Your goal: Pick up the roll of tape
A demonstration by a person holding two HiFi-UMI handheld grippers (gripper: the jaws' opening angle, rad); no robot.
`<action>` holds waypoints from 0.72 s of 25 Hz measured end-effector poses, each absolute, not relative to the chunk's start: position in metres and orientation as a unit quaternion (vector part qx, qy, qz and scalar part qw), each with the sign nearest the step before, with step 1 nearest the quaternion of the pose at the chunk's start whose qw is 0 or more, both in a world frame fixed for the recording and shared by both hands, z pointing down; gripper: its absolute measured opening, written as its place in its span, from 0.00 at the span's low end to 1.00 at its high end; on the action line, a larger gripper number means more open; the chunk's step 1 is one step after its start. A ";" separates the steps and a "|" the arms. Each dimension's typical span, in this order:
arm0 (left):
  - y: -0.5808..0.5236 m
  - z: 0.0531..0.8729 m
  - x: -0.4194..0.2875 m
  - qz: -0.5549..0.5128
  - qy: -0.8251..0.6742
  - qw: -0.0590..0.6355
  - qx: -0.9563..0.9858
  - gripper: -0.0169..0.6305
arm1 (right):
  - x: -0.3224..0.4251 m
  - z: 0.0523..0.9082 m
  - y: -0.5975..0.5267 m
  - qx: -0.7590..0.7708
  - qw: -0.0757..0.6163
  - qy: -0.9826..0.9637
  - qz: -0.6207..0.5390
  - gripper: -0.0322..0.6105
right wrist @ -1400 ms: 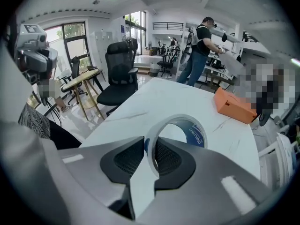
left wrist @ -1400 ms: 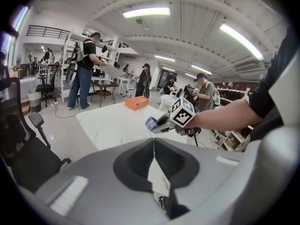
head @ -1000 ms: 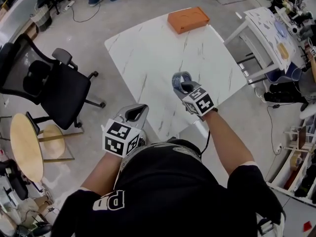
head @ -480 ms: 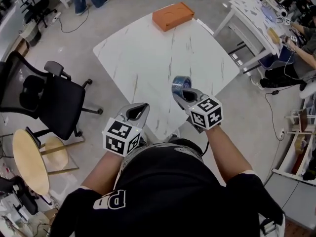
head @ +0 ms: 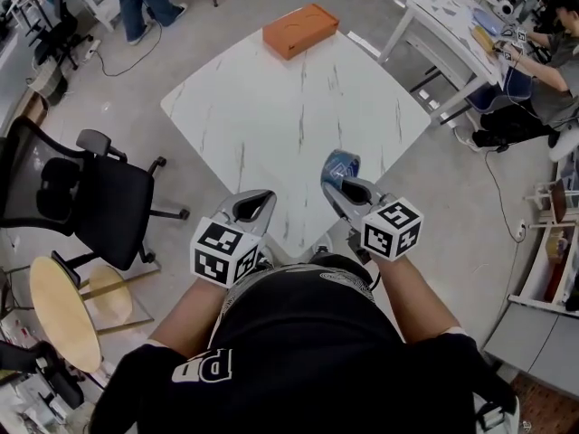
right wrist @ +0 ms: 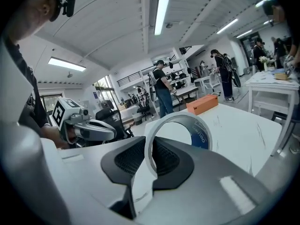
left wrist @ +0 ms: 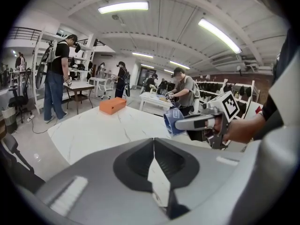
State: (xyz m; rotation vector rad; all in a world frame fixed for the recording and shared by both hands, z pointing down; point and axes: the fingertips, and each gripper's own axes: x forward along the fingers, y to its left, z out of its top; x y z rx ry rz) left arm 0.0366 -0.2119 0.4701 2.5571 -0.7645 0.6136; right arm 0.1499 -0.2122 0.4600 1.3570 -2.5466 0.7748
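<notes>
The right gripper point(head: 346, 188) is drawing back toward the person's body and to the right, carrying the tape point(head: 340, 163) clamped in its jaws farther from the orange box point(head: 301, 30), nearer the table point(head: 262, 107) edge.

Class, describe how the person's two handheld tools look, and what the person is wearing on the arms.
Both the left tool and right tool have smooth silver-grey shells with dark, ribbed pads inside the jaws. Each carries a white cube printed with black square markers. The person wears a black short-sleeved shirt with white lettering.
</notes>
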 end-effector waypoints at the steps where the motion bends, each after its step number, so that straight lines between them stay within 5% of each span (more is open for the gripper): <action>1: -0.212 0.469 0.038 0.220 -0.272 0.199 0.915 0.12 | 0.151 0.460 -0.209 0.457 0.076 -0.848 0.258 0.12; 18: -0.211 0.461 0.050 0.211 -0.260 0.200 0.921 0.12 | 0.176 0.449 -0.181 0.508 0.015 -0.816 0.275 0.12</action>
